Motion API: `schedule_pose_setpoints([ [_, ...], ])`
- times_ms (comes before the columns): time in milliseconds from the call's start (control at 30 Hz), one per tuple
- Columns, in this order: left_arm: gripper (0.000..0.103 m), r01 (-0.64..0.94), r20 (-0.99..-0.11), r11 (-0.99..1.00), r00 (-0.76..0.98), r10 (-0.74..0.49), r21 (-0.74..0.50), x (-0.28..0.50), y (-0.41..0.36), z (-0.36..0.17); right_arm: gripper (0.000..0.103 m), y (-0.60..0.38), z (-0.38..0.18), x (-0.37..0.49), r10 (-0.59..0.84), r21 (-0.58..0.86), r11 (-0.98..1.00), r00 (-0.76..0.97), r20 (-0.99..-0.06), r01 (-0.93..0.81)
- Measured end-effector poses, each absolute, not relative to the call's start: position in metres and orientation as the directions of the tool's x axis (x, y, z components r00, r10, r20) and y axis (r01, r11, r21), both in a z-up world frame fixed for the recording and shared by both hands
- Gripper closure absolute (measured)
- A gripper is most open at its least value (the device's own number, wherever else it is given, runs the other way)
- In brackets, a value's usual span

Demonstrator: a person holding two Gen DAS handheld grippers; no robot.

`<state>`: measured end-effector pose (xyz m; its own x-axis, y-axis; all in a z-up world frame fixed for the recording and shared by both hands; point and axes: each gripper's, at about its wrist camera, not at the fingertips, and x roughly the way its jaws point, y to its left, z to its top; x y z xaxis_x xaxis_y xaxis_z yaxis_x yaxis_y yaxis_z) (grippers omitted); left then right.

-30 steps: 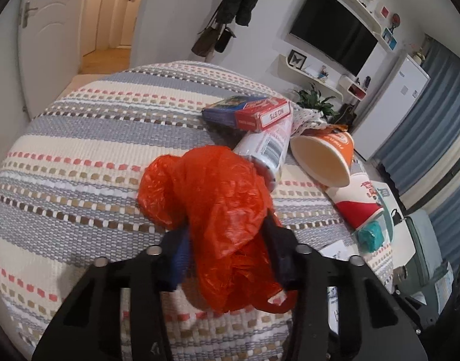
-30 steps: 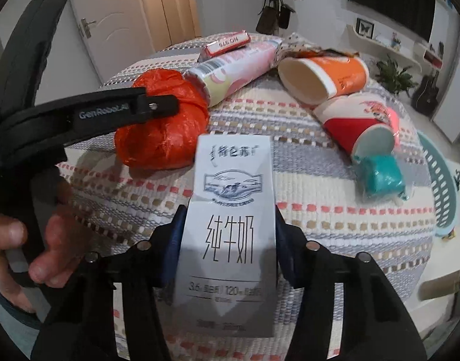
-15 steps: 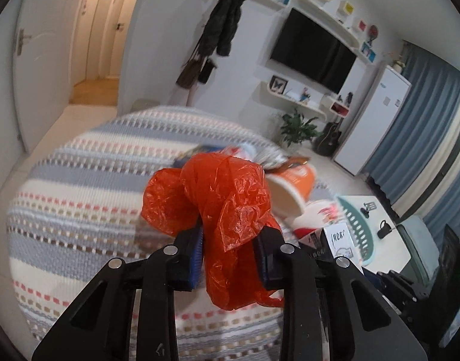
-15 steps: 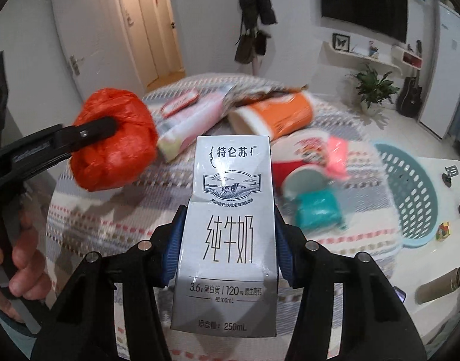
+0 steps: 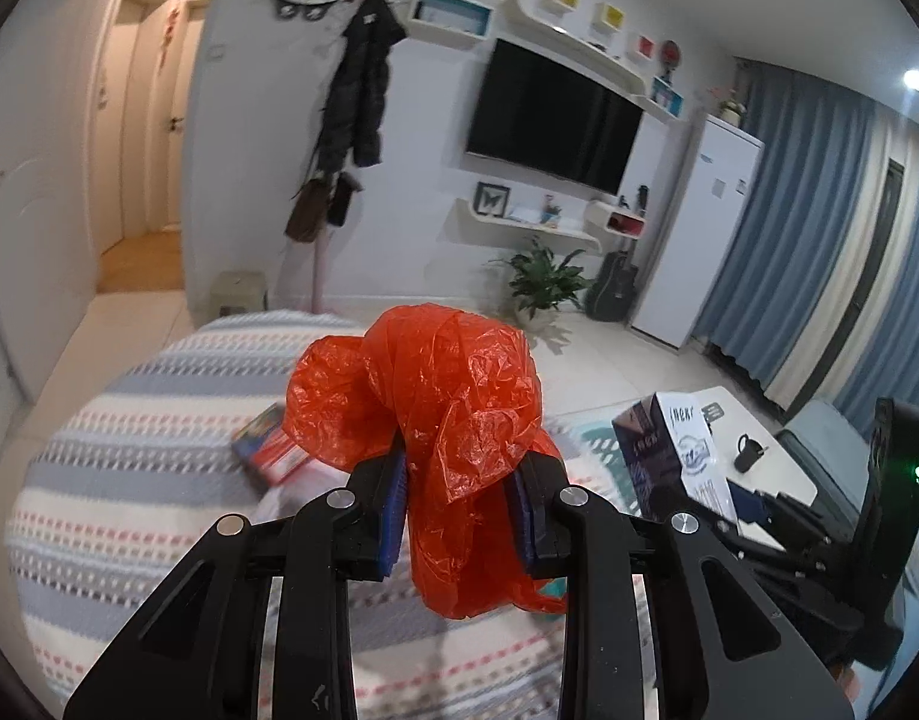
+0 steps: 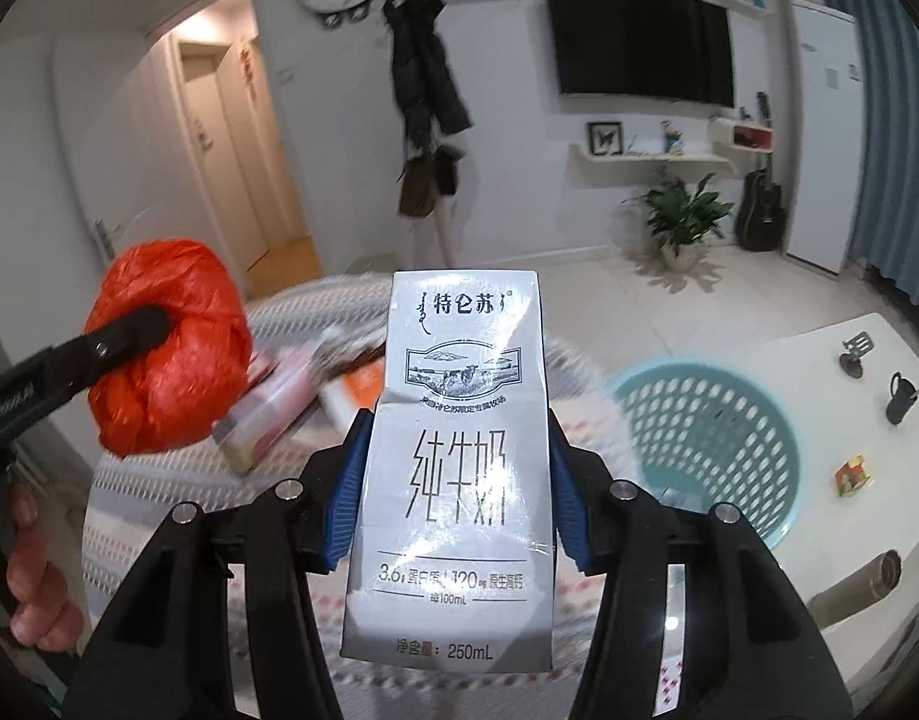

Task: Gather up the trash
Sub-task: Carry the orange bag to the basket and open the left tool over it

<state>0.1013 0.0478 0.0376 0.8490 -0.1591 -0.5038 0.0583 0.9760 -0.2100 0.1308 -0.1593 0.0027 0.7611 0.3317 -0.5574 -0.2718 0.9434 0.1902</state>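
Both grippers were aloft over the striped worktop (image 5: pixel 129 480), left gripper (image 5: pixel 459 504) pinching a red bag (image 5: pixel 441 396), right gripper (image 6: pixel 453 474) clamping a milk carton (image 6: pixel 459 420); carrying to the basket (image 6: pixel 711 420) looked next.

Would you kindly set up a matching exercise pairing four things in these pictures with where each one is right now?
Things:
1. crumpled orange plastic bag
2. silver-grey milk carton
3. light blue perforated plastic basket
4. black mug

Places:
A. on the white table
B. clamped in the right gripper
C. beside the striped tablecloth, lower down
D. clamped in the left gripper

Pairs: 1-D, 2-B, 3-C, 4-A
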Motion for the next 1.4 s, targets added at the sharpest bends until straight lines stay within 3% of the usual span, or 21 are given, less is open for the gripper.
schedule_pose_setpoints([
  [433, 0.076, 0.219, -0.512, 0.969, 0.823, -0.246, -0.112, 0.168, -0.063, 0.053, 0.053, -0.264, 0.007, 0.185, 0.212, 0.240, 0.966, 0.824, -0.526, -0.096],
  [767, 0.076, 0.318, -0.595, 0.941, 0.737, -0.320, -0.112, 0.231, -0.130, 0.016, 0.053, -0.332, -0.040, 0.234, 0.144, 0.293, 0.955, 0.778, -0.612, 0.053],
  [1167, 0.076, 0.362, -0.730, 0.926, 0.603, -0.322, -0.109, 0.280, -0.178, -0.057, 0.053, -0.367, -0.121, 0.272, 0.141, 0.327, 0.930, 0.662, -0.737, 0.166],
  [1267, 0.073, 0.379, -0.753, 0.918, 0.568, -0.331, -0.118, 0.282, -0.183, -0.070, 0.052, -0.369, -0.135, 0.275, 0.145, 0.327, 0.928, 0.638, -0.757, 0.176],
  [1400, 0.061, 0.386, -0.761, 0.916, 0.560, -0.328, -0.110, 0.280, -0.184, -0.076, 0.051, -0.373, -0.145, 0.277, 0.153, 0.337, 0.922, 0.619, -0.770, 0.192],
])
